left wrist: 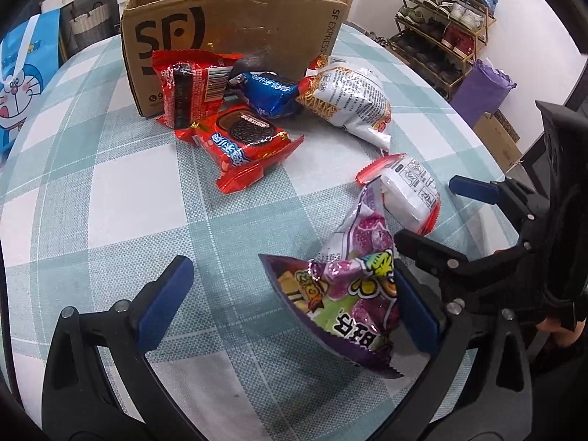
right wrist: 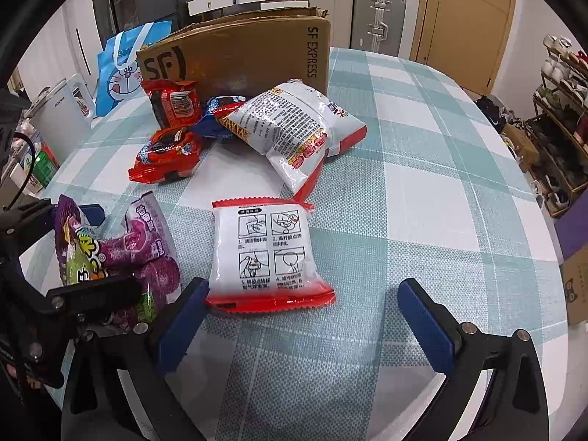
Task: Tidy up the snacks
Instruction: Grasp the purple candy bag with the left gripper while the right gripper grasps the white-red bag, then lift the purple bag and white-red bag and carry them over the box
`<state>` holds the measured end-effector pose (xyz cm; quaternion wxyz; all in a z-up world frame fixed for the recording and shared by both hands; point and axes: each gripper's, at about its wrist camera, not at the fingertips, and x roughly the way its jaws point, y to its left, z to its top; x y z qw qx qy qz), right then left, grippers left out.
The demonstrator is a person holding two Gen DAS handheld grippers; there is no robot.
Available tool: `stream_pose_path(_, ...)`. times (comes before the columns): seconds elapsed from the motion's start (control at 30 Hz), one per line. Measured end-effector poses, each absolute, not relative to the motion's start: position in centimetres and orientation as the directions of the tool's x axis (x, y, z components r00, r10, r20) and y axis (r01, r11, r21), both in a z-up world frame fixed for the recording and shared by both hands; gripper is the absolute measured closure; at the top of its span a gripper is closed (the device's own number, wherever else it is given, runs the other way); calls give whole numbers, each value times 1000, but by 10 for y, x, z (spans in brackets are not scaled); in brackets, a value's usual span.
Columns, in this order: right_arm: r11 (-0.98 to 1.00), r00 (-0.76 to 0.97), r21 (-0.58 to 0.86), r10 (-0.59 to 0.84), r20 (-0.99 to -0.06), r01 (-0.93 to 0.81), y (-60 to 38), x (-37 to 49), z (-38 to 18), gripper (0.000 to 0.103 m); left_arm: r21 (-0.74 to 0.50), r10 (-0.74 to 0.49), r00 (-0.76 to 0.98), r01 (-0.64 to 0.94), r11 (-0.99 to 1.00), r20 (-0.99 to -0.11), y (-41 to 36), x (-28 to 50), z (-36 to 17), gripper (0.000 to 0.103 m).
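Snacks lie scattered on the checked table in front of the cardboard box. Purple candy bag sits w/ its side against the left gripper's right pad, jaws spread wide, nothing pinched; its long axis runs away from the camera. White-red packet lies flat just ahead of the right gripper, near its left pad; jaws spread, long axis pointing toward the box. Red cookie packs & noodle bag lie nearer the box.
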<state>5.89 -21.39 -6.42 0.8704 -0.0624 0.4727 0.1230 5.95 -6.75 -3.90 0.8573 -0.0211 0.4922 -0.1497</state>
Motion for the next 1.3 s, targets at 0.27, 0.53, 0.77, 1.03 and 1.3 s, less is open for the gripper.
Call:
stream_pose_path(0.27,961,493,11,151,-857,-276,-212,70,-64,0,-190,-290,482,245,951,-827,-68,57,-39,5)
stream_pose_path(0.53,958,527,9,166,-833,-286,-208,65,-60,21,-277,-385,471,284,918,-793,-69,54,-35,44)
stream_pose_path(0.77,955,537,21,185,-823,-296,-204,60,-57,32,-324,-425,464,284,902,-777,-68,53,-36,52)
stream_pose_path(1.03,948,542,31,209,-814,-318,-198,53,-56,40,-331,-429,472,279,902,-771,-65,51,-35,52)
stream_pose_path(1.3,941,554,48,237,-798,-334,-192,42,-53,43,-346,-432,476,262,901,-766,-59,50,-35,53)
